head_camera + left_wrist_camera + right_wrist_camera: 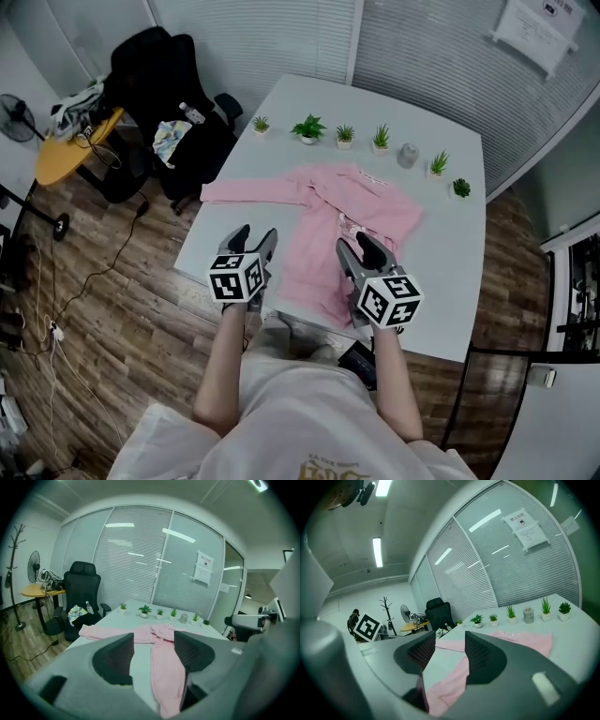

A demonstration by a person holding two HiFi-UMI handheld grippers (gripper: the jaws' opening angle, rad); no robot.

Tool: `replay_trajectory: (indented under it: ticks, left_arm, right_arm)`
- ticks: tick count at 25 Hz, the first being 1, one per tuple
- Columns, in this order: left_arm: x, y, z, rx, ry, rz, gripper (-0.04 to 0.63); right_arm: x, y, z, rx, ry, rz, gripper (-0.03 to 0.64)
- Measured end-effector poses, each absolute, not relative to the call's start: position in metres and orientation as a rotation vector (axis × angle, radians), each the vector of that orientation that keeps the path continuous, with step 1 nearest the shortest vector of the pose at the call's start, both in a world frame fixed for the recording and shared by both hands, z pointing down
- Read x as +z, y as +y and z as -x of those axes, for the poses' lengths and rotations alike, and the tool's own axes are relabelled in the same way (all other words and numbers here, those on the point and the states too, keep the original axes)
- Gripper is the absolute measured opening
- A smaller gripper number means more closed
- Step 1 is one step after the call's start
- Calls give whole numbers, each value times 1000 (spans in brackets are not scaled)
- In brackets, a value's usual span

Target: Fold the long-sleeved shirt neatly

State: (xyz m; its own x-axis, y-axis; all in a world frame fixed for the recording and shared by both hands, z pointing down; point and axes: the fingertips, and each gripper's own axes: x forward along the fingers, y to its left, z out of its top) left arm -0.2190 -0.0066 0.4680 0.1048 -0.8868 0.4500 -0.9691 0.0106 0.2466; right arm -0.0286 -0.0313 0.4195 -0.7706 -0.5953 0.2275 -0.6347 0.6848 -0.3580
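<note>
A pink long-sleeved shirt (349,223) lies flat on the white table (450,244), collar toward the far side. One sleeve (246,191) stretches out to the left, and the hem reaches the near edge. My left gripper (253,240) hovers over the near edge at the shirt's lower left, open and empty. My right gripper (361,249) hovers over the shirt's lower right, also open and empty. In the left gripper view the shirt (165,667) runs under the gap of the left gripper (153,641). In the right gripper view the shirt (524,641) lies beyond the right gripper (450,645).
Several small potted plants (308,127) and a grey jar (407,156) line the table's far edge. A black office chair (173,103) with a cloth and a bottle stands at the left, beside a yellow round table (70,150). Cables trail over the wood floor (103,309).
</note>
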Motion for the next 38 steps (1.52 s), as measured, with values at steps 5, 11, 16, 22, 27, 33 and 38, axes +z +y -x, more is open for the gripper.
replay_trajectory:
  ticks: [5, 11, 16, 22, 27, 33, 38]
  left_arm:
    - [490, -29, 267, 216, -1788, -1860, 276]
    - [513, -63, 337, 234, -1778, -1817, 276]
    - [539, -85, 381, 267, -1746, -1789, 276]
    - [573, -98, 414, 314, -1696, -1758, 276]
    - [590, -109, 444, 334, -1697, -1718, 276]
    - [609, -115, 477, 381, -1714, -1657, 278]
    - [624, -121, 491, 432, -1709, -1638, 279]
  right_arm:
    - [437, -54, 68, 655, -2740, -1016, 196]
    - [445, -84, 127, 638, -2694, -1018, 198]
    - [465, -103, 176, 632, -2642, -998, 199]
    - [491, -116, 215, 637, -2579, -978, 199]
    - [507, -125, 231, 653, -2538, -978, 200]
    - [527, -129, 253, 596, -2483, -921, 201]
    - [546, -133, 268, 571, -2439, -873, 200]
